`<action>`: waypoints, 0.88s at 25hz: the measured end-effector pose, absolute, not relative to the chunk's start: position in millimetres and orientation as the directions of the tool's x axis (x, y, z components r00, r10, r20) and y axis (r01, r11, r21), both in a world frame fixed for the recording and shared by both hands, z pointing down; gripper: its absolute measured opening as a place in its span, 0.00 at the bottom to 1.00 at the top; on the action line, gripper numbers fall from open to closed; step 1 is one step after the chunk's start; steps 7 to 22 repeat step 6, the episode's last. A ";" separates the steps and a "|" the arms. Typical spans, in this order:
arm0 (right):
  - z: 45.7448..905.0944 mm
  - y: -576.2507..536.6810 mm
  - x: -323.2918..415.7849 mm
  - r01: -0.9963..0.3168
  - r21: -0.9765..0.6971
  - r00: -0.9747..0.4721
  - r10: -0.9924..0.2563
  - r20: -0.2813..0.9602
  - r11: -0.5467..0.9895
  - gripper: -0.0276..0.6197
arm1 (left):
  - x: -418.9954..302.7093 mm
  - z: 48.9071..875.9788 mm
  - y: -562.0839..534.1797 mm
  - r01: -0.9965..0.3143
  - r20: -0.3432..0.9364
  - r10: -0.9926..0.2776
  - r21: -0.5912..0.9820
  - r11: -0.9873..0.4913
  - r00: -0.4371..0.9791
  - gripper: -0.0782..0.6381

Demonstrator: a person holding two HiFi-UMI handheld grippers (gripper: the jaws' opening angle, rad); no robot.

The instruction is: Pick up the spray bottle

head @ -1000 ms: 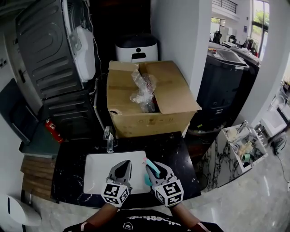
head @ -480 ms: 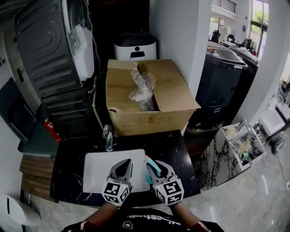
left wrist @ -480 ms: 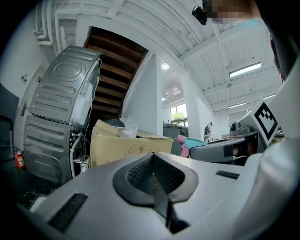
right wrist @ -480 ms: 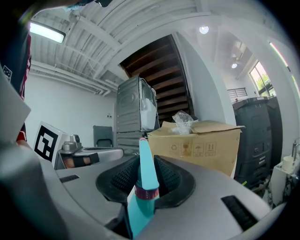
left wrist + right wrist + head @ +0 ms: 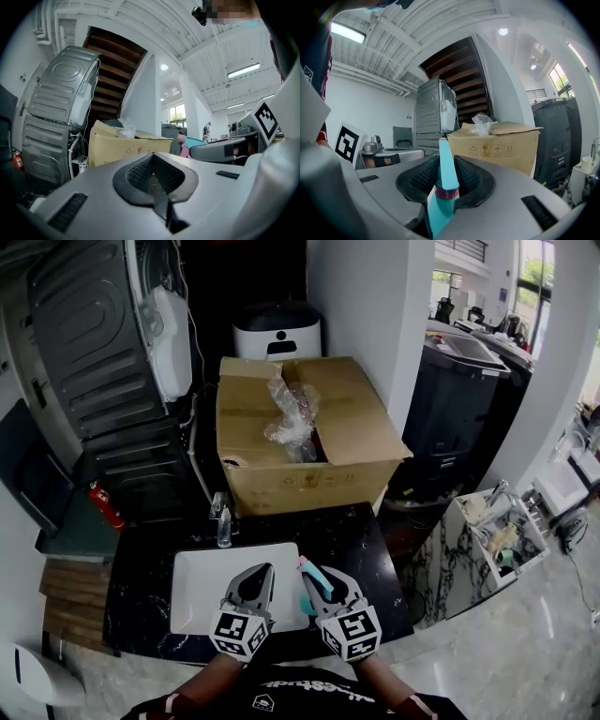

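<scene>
My right gripper [image 5: 321, 579]: jaws part-closed, clamped on teal spray bottle [image 5: 445, 180]. Pads press both sides; nozzle end projects past tips. My left gripper [image 5: 255, 576]: jaws closed together, nothing between. Grippers side by side, left over white sink [image 5: 192, 587], right at sink's right edge, above black counter [image 5: 361, 540].

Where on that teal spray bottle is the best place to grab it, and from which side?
Probably the slim neck at the dark collar ring, pinched from both sides with the spray head standing up between the jaws. The spray bottle narrows there, and the ring gives a ledge against slipping. The right gripper grips it about so.
</scene>
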State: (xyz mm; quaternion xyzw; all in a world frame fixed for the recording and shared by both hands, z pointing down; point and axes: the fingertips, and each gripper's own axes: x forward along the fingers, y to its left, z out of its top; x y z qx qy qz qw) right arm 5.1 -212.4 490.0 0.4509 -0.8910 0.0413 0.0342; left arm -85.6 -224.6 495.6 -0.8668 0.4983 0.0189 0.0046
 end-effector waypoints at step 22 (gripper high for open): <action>490.3 -211.4 4.2 -0.804 -0.038 -0.594 -0.799 0.098 0.593 0.23 | -83.8 494.3 -223.6 -0.860 -0.042 -0.860 0.006 -0.510 0.509 0.13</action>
